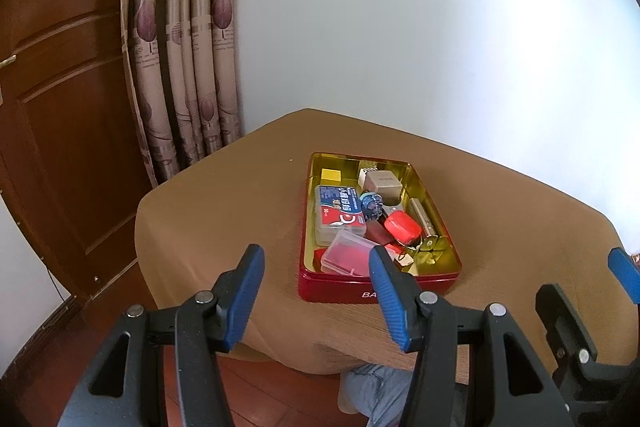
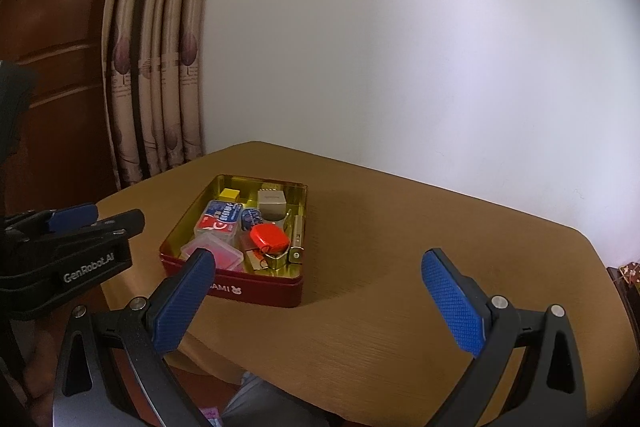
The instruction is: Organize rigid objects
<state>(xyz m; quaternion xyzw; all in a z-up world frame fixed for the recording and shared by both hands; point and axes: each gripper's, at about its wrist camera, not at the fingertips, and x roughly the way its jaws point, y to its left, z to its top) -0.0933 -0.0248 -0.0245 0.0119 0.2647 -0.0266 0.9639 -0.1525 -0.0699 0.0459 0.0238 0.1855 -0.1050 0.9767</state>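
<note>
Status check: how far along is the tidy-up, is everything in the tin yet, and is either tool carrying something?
Done, it seems: the small items, among them the red case, yellow block and beige box, lie inside the red tin. The table around it shows nothing loose. In hand: nothing; the left tool and right tool are both open, short of the tin. Left: possibly only a lid, none visible.

Soft daylight washes the white wall (image 1: 420, 27), brightest toward two o'clock. Fisheye bending curves the curtain (image 1: 184, 47) and door (image 1: 60, 87), with black corners; the tin (image 2: 256, 287) casts a soft shadow toward three o'clock.
</note>
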